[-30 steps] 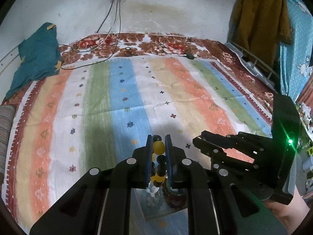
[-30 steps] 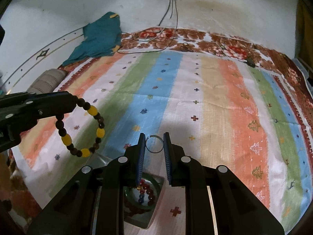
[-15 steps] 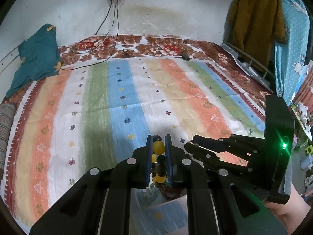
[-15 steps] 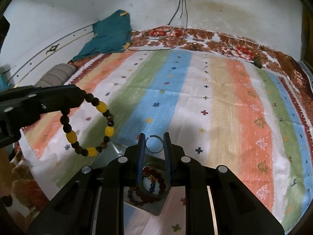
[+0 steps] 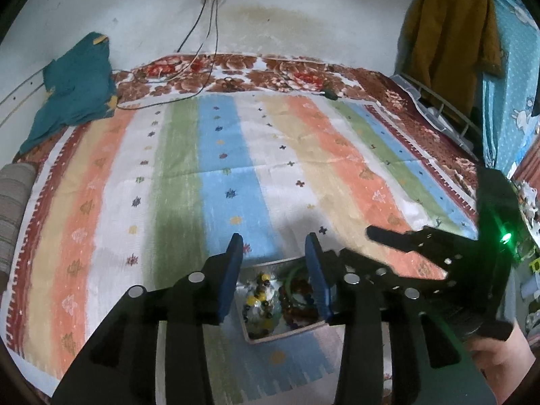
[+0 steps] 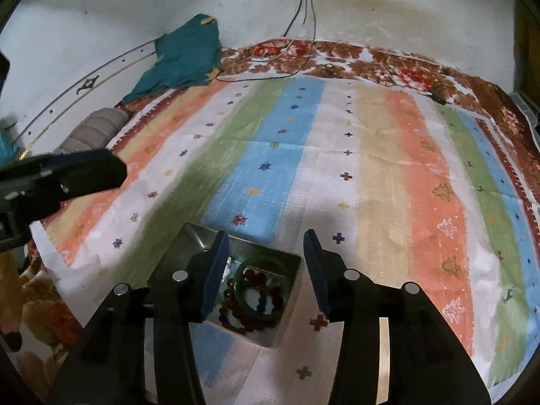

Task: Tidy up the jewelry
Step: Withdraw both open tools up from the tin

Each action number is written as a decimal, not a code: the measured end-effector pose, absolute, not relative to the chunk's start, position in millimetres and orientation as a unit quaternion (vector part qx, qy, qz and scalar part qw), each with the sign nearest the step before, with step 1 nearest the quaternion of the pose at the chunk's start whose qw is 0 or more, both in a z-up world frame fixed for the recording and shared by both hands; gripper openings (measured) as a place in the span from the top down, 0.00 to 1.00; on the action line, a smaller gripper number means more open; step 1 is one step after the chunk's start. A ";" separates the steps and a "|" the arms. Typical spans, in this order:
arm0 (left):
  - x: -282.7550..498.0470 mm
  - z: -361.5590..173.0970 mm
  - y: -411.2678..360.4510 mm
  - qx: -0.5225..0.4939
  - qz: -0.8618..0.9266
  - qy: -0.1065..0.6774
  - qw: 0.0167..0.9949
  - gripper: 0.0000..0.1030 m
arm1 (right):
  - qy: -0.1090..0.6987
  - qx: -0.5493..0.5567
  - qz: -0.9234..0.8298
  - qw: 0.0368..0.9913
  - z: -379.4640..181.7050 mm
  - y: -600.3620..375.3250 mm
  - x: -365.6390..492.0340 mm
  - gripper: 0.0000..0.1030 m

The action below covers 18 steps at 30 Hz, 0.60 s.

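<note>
A shallow metal tray (image 5: 270, 263) lies on the striped bedspread, right below both grippers; it also shows in the right wrist view (image 6: 199, 236). In it lie a black-and-yellow bead bracelet (image 5: 258, 298), a green bangle (image 6: 261, 288) and dark red bead bracelets (image 6: 236, 320). My left gripper (image 5: 274, 243) is open and empty above the tray. My right gripper (image 6: 264, 239) is open and empty above the tray; it shows at the right of the left wrist view (image 5: 398, 239). The small metal ring is not visible.
The striped bedspread (image 5: 236, 168) covers the bed. A teal cloth (image 5: 74, 84) lies at the far left corner, cables (image 5: 202, 33) run from a wall socket, and a grey bolster (image 5: 13, 202) lies at the left edge. Clothes hang on a rack (image 5: 449, 33) at right.
Both grippers have opened. The black-and-yellow bracelet has left the left gripper and lies in the tray. The small ring has left the right gripper.
</note>
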<state>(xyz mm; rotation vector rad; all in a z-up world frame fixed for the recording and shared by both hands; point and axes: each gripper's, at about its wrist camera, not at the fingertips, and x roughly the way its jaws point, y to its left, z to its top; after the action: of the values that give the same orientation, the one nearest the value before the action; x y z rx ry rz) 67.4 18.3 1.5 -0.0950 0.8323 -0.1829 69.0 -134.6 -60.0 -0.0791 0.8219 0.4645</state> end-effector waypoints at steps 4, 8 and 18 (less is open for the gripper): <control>57.8 -0.8 15.9 -0.038 -0.089 0.405 0.909 0.46 | 0.385 -0.034 0.215 0.897 -53.7 -145.9 58.6 0.43; 48.2 -2.0 12.3 -0.028 -0.093 0.405 0.909 0.38 | 0.380 -0.020 0.211 0.901 -50.9 -157.9 49.9 0.34; 33.1 -5.1 11.8 -0.020 -0.091 0.405 0.909 0.19 | 0.359 -0.008 0.208 0.910 -45.4 -171.6 36.5 0.18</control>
<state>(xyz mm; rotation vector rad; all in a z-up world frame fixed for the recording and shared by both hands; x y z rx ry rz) 33.1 11.8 -5.1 -0.0409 0.8364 -0.1870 36.5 -171.6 -45.4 -0.0160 0.7406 0.4284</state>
